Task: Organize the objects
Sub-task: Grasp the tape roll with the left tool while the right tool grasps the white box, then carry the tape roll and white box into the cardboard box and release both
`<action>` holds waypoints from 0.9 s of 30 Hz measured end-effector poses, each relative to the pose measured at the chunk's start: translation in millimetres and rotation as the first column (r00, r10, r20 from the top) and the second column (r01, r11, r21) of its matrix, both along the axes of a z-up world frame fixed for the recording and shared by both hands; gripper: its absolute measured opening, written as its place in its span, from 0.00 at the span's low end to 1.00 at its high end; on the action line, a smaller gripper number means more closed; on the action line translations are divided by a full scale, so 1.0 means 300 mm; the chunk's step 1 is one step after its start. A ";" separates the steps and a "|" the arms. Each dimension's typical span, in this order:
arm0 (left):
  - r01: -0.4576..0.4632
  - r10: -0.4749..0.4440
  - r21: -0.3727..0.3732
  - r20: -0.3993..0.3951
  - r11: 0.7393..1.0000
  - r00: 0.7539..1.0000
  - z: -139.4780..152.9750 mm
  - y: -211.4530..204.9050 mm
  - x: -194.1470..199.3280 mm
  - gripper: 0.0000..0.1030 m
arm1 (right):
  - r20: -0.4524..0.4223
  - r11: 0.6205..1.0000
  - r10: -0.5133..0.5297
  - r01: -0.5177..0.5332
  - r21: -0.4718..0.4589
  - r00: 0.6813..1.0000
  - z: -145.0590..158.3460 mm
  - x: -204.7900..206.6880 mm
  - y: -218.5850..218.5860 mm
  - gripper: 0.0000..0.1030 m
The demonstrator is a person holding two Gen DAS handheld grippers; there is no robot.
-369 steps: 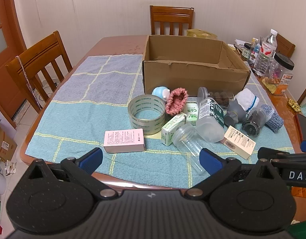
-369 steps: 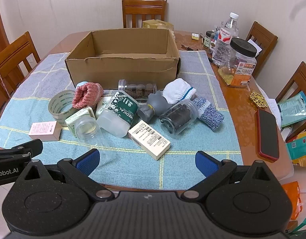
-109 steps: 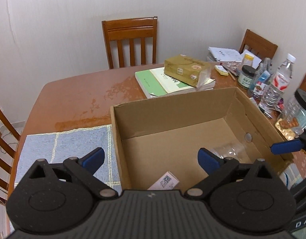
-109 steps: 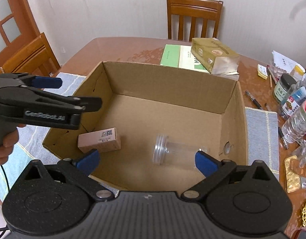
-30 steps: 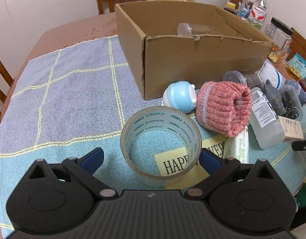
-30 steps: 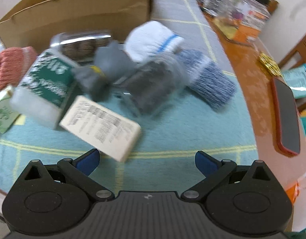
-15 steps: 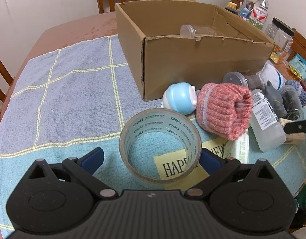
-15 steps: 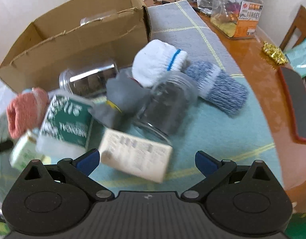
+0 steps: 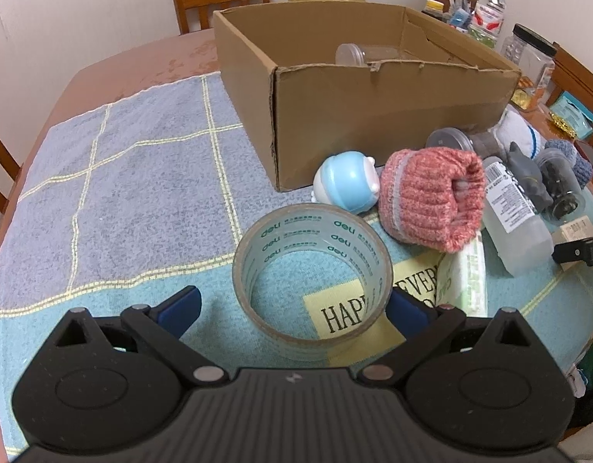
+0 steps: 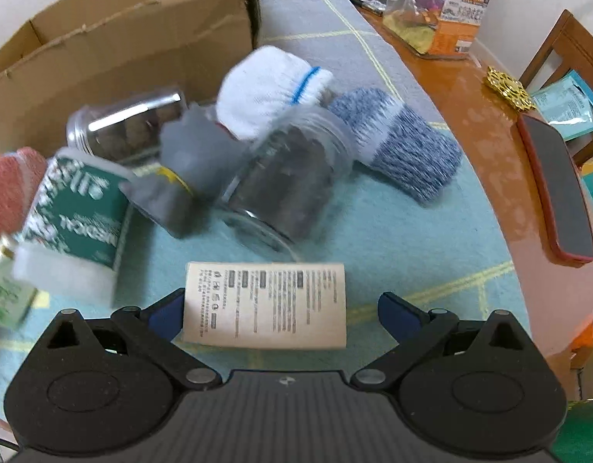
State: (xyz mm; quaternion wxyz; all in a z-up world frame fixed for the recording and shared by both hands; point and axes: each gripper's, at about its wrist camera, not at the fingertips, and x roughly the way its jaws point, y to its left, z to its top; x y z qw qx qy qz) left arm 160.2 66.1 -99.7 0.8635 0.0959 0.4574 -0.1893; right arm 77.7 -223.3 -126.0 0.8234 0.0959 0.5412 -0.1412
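Straddling the tape roll [image 9: 312,276] with jaws spread wide, the left gripper [image 9: 292,306] also sees a clear jar [image 9: 368,54] inside the cardboard box [image 9: 373,115], hidden from the right gripper [image 10: 279,314], likewise agape around a white carton [image 10: 265,305].
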 end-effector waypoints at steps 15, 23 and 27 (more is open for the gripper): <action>0.005 -0.005 0.013 0.005 1.000 1.000 -0.038 -0.050 0.049 0.89 | -0.005 0.999 0.021 -0.021 -0.026 1.000 -0.001 0.029 0.043 1.00; 0.018 -0.018 0.010 -0.005 1.000 1.000 -0.041 -0.056 0.058 0.82 | -0.010 0.999 0.037 -0.037 -0.025 0.999 0.014 0.020 0.061 0.88; 0.026 -0.026 0.015 -0.011 1.000 1.000 -0.039 -0.061 0.059 0.81 | -0.018 0.999 0.047 -0.048 -0.018 0.999 0.026 0.020 0.073 0.81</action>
